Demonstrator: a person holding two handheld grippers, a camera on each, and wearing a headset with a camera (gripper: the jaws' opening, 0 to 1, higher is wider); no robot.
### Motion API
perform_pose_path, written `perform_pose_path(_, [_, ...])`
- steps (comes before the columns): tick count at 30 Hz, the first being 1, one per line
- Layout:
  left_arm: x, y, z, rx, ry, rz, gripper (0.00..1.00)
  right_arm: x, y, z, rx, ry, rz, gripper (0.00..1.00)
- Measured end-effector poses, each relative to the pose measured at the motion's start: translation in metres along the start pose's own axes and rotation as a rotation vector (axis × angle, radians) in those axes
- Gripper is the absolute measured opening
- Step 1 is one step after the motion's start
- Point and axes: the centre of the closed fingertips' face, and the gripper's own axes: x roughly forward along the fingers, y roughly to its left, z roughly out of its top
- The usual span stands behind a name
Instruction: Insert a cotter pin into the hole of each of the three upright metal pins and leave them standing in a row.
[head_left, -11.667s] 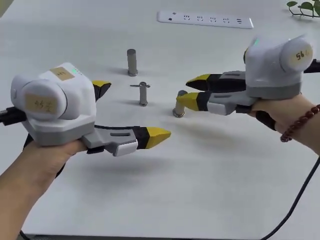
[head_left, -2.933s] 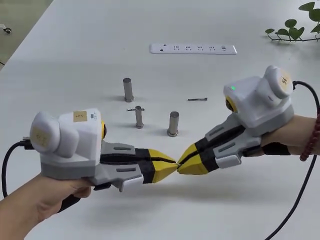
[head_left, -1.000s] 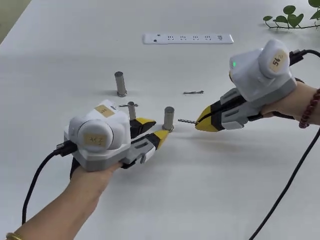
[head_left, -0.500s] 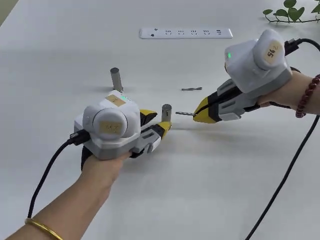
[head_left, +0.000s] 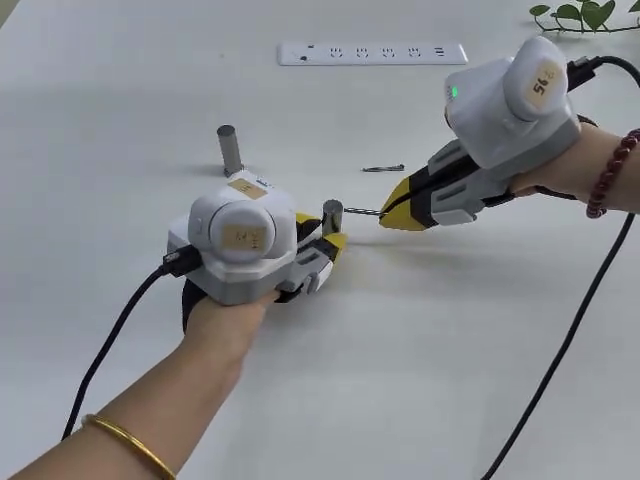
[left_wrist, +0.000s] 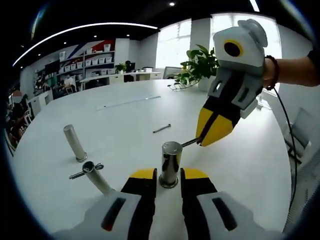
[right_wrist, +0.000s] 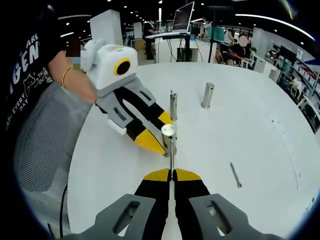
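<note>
Underneath: white workbench (head_left: 420, 380), bearing everything listed.
Left gripper (head_left: 322, 232): low on the bench, its jaws set narrowly either side of the foot of the near metal pin (head_left: 332, 214). Whether they press it cannot be told.
Right gripper (head_left: 388, 217): raised at the right and tilted down, jaws pressed together on the held cotter pin (head_left: 363, 211).
Obstruction: in the head view the left gripper's body covers the middle metal pin (left_wrist: 98, 179). The left gripper view shows that pin just beside the left jaw.
Power strip (head_left: 372, 52): flat at the far edge, well apart from the pins.
Plant (head_left: 590, 12): leaves at the far right corner.
Cables: right cable (head_left: 570, 340) trails from the right gripper, left cable (head_left: 115, 340) from the left gripper.
Far metal pin (head_left: 229, 148): upright, beyond the left gripper.
Near metal pin: upright between the left jaws, facing the right gripper.
Held cotter pin: roughly level, its tip at the near metal pin's upper side. Entry into the hole cannot be made out.
Fitted cotter pin (left_wrist: 82, 173): crosses the top of the middle metal pin.
Spare cotter pin (head_left: 384, 168): lies flat beyond the right gripper's jaws, near the held one yet apart.
</note>
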Motion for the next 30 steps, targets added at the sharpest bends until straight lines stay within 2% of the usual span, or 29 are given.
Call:
perform_pose_path(13, [0.0029, -0.0010, -0.0028, -0.016, 0.004, 0.001, 0.12, -0.0005, -0.0001, 0.0037, -0.014, -0.014, 0.006, 0.00])
perform_pose_path(30, [0.0024, -0.0016, -0.0024, 0.028, 0.009, -0.026, 0.11, 0.0069, -0.0031, 0.0049, -0.066, 0.010, 0.021, 0.00])
